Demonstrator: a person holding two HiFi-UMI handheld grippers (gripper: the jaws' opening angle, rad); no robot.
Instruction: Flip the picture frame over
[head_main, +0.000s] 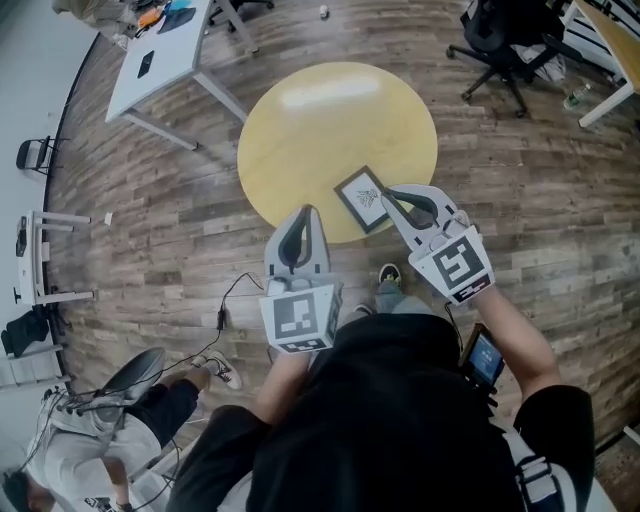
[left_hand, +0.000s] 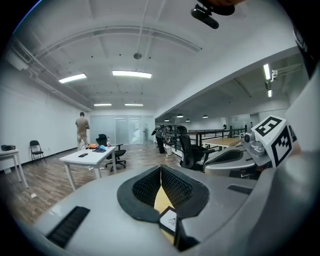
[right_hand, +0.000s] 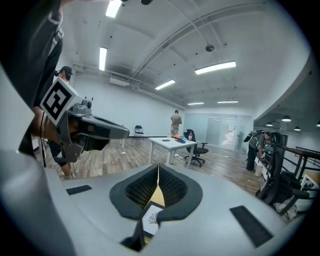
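A small dark picture frame (head_main: 361, 198) with a white print lies picture side up on the round yellow table (head_main: 320, 120), near its front edge. My right gripper (head_main: 386, 191) is shut, and its tip hangs by the frame's right edge; I cannot tell whether they touch. Left of the frame, my left gripper (head_main: 305, 210) is also shut, over the table's rim. In the left gripper view the closed jaws (left_hand: 161, 168) leave a slit that shows the frame (left_hand: 169, 220). The right gripper (right_hand: 158, 167) shows the frame (right_hand: 151, 218) the same way. Neither gripper holds anything.
A white desk (head_main: 160, 60) stands at the back left and a black office chair (head_main: 505, 45) at the back right. A person (head_main: 90, 440) sits low on the floor at the front left, beside a cable (head_main: 225, 310). People stand far across the room (left_hand: 82, 127).
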